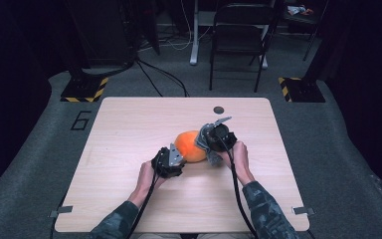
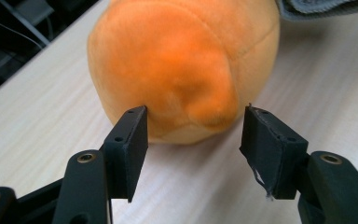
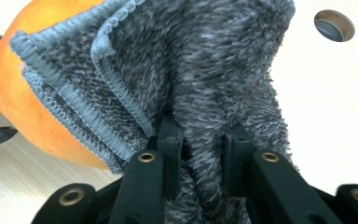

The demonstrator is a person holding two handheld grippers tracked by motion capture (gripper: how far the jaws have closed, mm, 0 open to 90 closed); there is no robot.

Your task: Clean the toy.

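The round orange plush ball [image 1: 189,146] looks soft and light. At its three o'clock, the right gripper [image 3: 199,140] pinches a grey knitted cloth [image 3: 205,60]; at seven, the left gripper [image 2: 193,135] jaws stand open, best gripping its bulge.

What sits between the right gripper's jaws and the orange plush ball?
A bunched grey cloth, clamped in the right gripper, hangs against the orange plush ball. The right gripper view shows it.

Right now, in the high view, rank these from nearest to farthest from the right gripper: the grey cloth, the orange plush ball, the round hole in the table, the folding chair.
1. grey cloth, pinched in the right gripper
2. orange plush ball, just left
3. round hole, beyond, near the table's far edge
4. folding chair, on the floor behind the table
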